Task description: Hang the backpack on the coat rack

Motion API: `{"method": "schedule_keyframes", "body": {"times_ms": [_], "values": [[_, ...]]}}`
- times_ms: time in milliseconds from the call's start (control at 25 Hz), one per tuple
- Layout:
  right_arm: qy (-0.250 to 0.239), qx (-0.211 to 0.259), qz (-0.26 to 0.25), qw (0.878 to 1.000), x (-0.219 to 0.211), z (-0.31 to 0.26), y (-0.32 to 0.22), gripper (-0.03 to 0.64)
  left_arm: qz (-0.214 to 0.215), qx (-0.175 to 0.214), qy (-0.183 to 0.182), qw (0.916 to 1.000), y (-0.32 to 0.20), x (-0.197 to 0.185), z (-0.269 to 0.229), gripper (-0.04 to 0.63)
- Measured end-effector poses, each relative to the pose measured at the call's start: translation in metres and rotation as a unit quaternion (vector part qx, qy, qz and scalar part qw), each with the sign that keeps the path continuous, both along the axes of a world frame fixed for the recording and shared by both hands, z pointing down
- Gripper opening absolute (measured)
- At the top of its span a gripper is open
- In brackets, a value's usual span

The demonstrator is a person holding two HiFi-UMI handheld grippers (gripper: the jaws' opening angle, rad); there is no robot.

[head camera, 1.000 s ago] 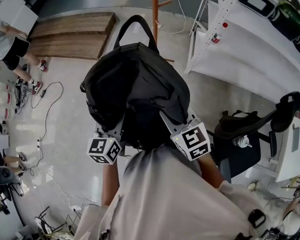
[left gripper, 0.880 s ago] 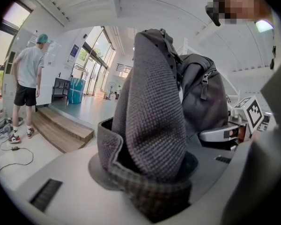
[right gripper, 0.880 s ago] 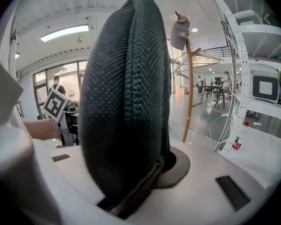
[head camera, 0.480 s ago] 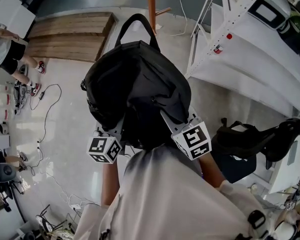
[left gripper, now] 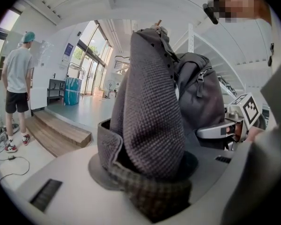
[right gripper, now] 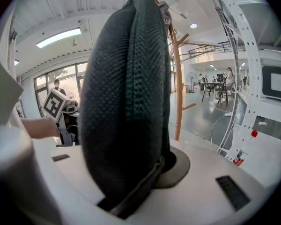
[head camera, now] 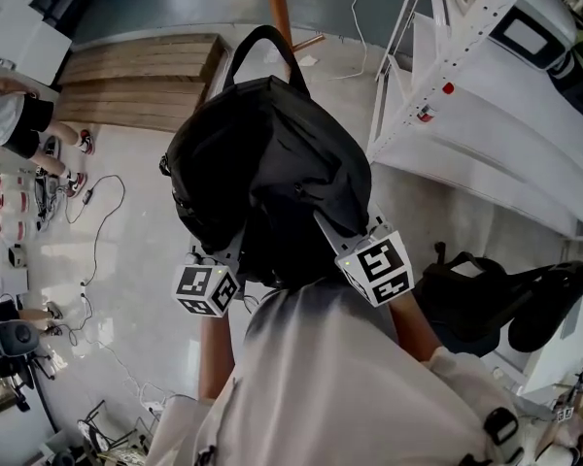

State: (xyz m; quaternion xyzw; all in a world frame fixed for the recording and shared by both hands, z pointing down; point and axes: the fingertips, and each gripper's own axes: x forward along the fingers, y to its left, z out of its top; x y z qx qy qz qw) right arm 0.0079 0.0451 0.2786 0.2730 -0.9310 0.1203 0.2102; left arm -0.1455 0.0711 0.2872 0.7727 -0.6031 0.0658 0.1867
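A black backpack (head camera: 267,163) hangs in the air in front of me, its top handle (head camera: 264,42) pointing ahead. My left gripper (head camera: 223,252) is shut on one grey padded shoulder strap (left gripper: 150,111). My right gripper (head camera: 342,241) is shut on the other dark strap (right gripper: 126,102). In both gripper views the strap fills the gap between the jaws, and the fingertips are hidden by fabric. The orange wooden coat rack (head camera: 277,3) stands just beyond the handle. Its pole and pegs (right gripper: 176,78) also show behind the strap in the right gripper view.
A white perforated metal frame (head camera: 408,76) rises close on the right, with a red-capped bottle (right gripper: 241,156) at its foot. A low wooden platform (head camera: 141,71) lies ahead left, a person (head camera: 10,115) beside it. Cables (head camera: 87,221) trail on the floor. Another black bag (head camera: 466,294) sits at right.
Both grippers and the backpack have moved forward over the floor towards the coat rack. The rack's pole has shifted left in view and one of its pegs has come into sight.
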Motion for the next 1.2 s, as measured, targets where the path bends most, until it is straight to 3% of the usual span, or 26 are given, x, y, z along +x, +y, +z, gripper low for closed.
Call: {"method": "schedule_keyframes", "body": {"times_ms": [680, 1200], "values": [[-0.009, -0.012, -0.002, 1.0, 0.027, 0.025, -0.06, 0.13, 0.002, -0.03, -0.029, 0.9991, -0.061, 0.027, 0.019, 0.182], [0.028, -0.016, -0.003, 0.999, 0.006, 0.047, -0.07, 0.13, -0.01, -0.068, -0.026, 0.9973, -0.07, 0.006, 0.048, 0.183]]}}
